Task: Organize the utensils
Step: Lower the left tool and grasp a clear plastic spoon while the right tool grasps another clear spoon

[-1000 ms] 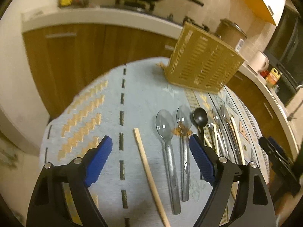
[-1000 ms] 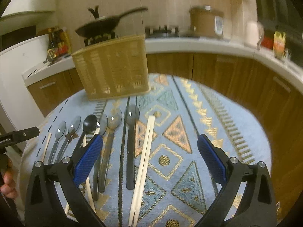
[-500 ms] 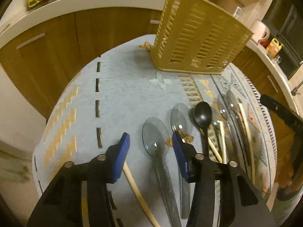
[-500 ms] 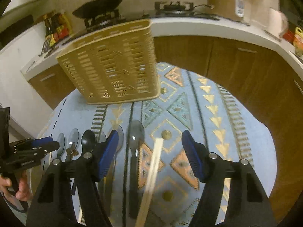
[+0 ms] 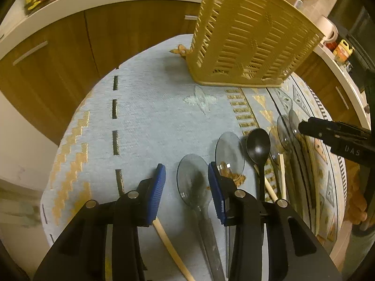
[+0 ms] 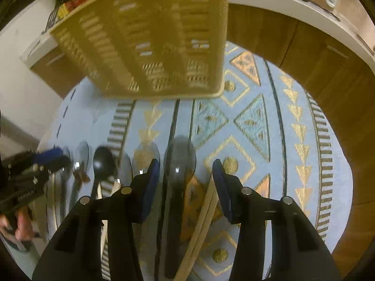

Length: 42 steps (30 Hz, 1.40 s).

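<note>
Left wrist view: left gripper [image 5: 186, 182], jaws open, straddles the clear grey plastic spoon [image 5: 193, 182] at lower centre; closing could pinch the pale wooden chopstick [image 5: 172, 248] beside it. Right wrist view: right gripper [image 6: 186, 180], jaws open around a smoky plastic spoon [image 6: 179, 158]; paired chopsticks [image 6: 201, 229] might snag. Slotted yellow plastic basket [image 6: 150, 39] fills the top.

Upper rim of yellow slotted basket [image 5: 253, 39] cut off by top edge in left wrist view; same basket [image 6: 150, 44] smeared by motion blur in right wrist view, top likewise cropped. Wooden chopstick [image 5: 172, 248] below basket partly hidden behind left gripper [image 5: 186, 194]. Handles of clear spoon [image 5: 194, 182] and black spoon [image 5: 257, 147] run behind gripper body. Left gripper [image 6: 35, 175] blurred at frame edge, left of basket.
</note>
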### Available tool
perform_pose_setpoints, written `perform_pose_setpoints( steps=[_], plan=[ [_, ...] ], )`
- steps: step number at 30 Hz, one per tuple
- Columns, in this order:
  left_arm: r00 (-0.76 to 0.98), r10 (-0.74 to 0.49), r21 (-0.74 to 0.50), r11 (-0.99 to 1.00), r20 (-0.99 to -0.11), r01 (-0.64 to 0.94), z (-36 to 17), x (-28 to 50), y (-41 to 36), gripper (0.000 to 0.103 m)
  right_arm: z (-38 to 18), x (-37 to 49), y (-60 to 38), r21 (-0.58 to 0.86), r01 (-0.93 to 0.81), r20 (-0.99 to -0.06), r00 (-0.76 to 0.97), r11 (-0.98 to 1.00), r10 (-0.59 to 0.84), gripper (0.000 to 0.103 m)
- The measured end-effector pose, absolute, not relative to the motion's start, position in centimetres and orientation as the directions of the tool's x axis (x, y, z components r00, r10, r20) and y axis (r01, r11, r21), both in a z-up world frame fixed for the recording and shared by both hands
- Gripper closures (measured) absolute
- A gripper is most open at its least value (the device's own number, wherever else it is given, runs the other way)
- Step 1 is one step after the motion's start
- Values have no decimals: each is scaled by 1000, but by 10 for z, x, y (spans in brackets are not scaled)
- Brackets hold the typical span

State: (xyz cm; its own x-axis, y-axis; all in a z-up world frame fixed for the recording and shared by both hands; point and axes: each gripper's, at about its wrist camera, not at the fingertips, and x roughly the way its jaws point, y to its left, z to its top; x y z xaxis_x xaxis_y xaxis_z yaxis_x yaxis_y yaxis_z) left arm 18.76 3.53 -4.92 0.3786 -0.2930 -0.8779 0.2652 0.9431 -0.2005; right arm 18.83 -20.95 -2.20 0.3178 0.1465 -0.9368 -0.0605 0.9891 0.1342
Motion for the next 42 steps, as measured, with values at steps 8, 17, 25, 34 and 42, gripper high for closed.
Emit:
perform_pose_setpoints(
  steps=[8,17,25,34,42],
  plan=[
    [336,-347,-281,931,-875,231,-50,194,49,69,-37,193,-197,115,-95,-960,245,989,135,66],
    [284,-381,-322,918,-880,233,-54,197,50,70,-44,173,-183,74,-143,-964,242,987,108,72],
    [276,-343,-274,926,-898,261,-54,191,32,59,-44,177,-185,98,-121,-965,231,988,124,72],
    [350,-174,-72,956,-921,285,-56,180,2,58,-44,192,-184,49,-135,-971,226,990,79,72],
    [394,-161,-50,960,-905,277,-52,177,-4,72,-44,198,-169,61,-149,-966,240,987,96,75]
  ],
)
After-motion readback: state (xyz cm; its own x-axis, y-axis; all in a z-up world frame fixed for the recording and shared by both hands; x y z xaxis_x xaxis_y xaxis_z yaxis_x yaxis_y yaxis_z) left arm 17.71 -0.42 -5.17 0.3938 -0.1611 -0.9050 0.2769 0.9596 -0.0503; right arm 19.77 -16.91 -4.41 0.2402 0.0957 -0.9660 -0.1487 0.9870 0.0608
